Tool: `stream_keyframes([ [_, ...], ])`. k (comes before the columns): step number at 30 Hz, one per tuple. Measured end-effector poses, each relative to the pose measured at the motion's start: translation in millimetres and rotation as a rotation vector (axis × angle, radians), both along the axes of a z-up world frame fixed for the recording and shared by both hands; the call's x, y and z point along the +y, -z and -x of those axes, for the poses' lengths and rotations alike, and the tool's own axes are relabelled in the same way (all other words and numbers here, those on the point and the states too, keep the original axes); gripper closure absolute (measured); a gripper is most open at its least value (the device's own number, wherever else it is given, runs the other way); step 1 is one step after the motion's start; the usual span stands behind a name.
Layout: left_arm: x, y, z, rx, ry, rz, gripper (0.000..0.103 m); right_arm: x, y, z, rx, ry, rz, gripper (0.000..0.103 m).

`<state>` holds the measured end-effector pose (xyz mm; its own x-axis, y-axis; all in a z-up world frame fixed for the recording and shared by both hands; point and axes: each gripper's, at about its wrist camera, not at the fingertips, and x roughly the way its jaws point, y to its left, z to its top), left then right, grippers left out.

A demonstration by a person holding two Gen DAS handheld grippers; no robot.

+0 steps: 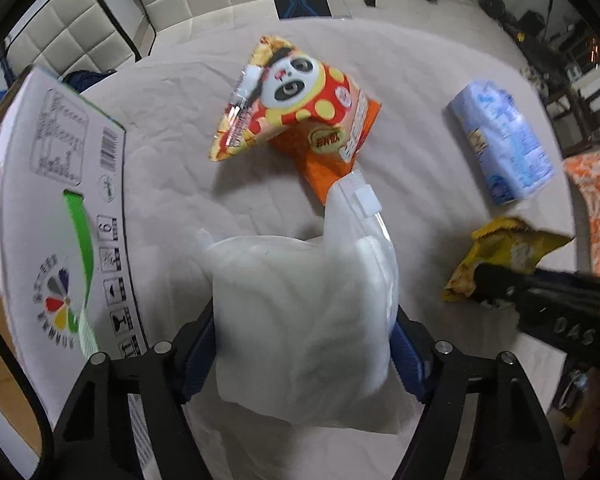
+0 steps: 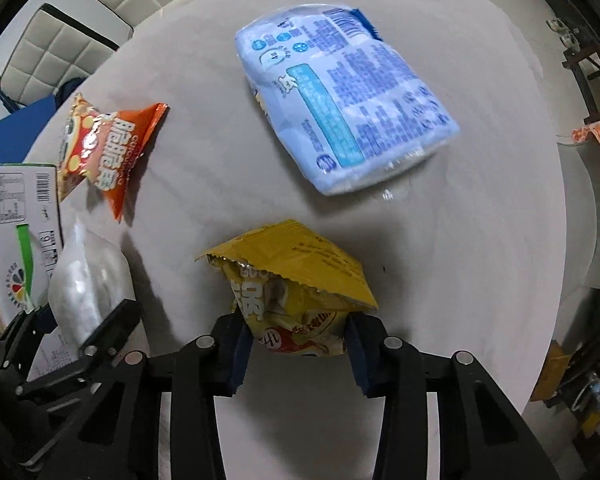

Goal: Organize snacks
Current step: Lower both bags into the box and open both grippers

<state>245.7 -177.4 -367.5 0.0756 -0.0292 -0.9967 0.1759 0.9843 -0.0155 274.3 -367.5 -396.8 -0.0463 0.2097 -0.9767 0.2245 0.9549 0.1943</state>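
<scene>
Left claw [image 1: 304, 360] pinching my soft white plastic bag [image 1: 304, 312], right claw [image 2: 298, 344] clamped on crinkly yellow foil packet [image 2: 296, 292], glossy blue pouch [image 2: 344, 108] beyond

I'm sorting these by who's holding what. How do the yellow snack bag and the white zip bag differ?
The yellow snack bag is opaque printed foil with a crimped edge; the white zip bag is plain translucent plastic with a slider closure. The yellow bag sits between the right gripper fingers, the white one between the left gripper fingers. Both are gripped above the table.

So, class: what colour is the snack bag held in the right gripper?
Yellow bag, clearest in the right wrist view, held in the right gripper.
</scene>
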Motion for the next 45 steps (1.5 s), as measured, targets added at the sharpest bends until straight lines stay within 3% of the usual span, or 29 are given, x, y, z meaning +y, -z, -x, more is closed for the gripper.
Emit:
stream_keyframes([
  [5,-1.9,-18.6,16.2,-0.026,-0.008,0.037,0.032,-4.0,-5.8,30.2,-0.012,0.027,-0.025,0.060],
  [14,-12.2,-40.6,30.2,-0.119,0.082,0.016,0.038,-22.3,-29.9,58.7,-0.057,0.044,-0.018,0.060],
  [17,-10.5,-18.2,24.7,-0.044,0.097,0.034,0.035,-16.9,-32.6,60.4,-0.050,0.039,-0.008,0.060],
  [18,-9.5,-3.4,22.5,0.015,0.091,0.048,0.023,-21.1,-33.3,56.9,-0.046,0.040,-0.006,0.060],
  [20,-6.1,17.4,20.6,0.076,0.073,0.061,0.012,-21.6,-28.2,57.9,-0.040,0.037,-0.005,0.060],
  [22,-1.3,39.2,18.5,0.142,0.056,0.060,0.011,-25.4,-26.8,60.8,-0.040,0.034,-0.004,0.060],
  [23,6.0,58.3,17.8,0.229,0.020,0.105,0.000,-24.2,-25.5,59.8,-0.040,0.033,-0.005,0.060],
  [24,8.0,61.9,19.0,0.225,0.011,0.129,0.000,-23.1,-23.9,59.2,-0.039,0.034,-0.006,0.060],
  [25,4.6,61.6,22.4,0.199,0.027,0.109,0.000,-22.9,-22.8,59.3,-0.038,0.033,-0.006,0.060],
  [27,-2.2,61.6,29.0,0.166,0.054,0.050,0.016,-23.7,-23.2,60.2,-0.038,0.033,-0.007,0.060],
  [30,-1.2,53.3,35.9,0.114,0.036,0.031,0.027,-23.0,-21.0,61.8,-0.044,0.029,-0.005,0.060],
  [39,8.3,7.2,51.2,-0.028,0.041,0.014,0.027,-17.0,-37.9,70.0,-0.090,0.011,0.010,0.060],
  [45,20.3,-60.1,66.1,-0.196,0.060,0.059,0.027,-0.8,-69.7,72.5,-0.155,-0.028,-0.013,0.060],
])
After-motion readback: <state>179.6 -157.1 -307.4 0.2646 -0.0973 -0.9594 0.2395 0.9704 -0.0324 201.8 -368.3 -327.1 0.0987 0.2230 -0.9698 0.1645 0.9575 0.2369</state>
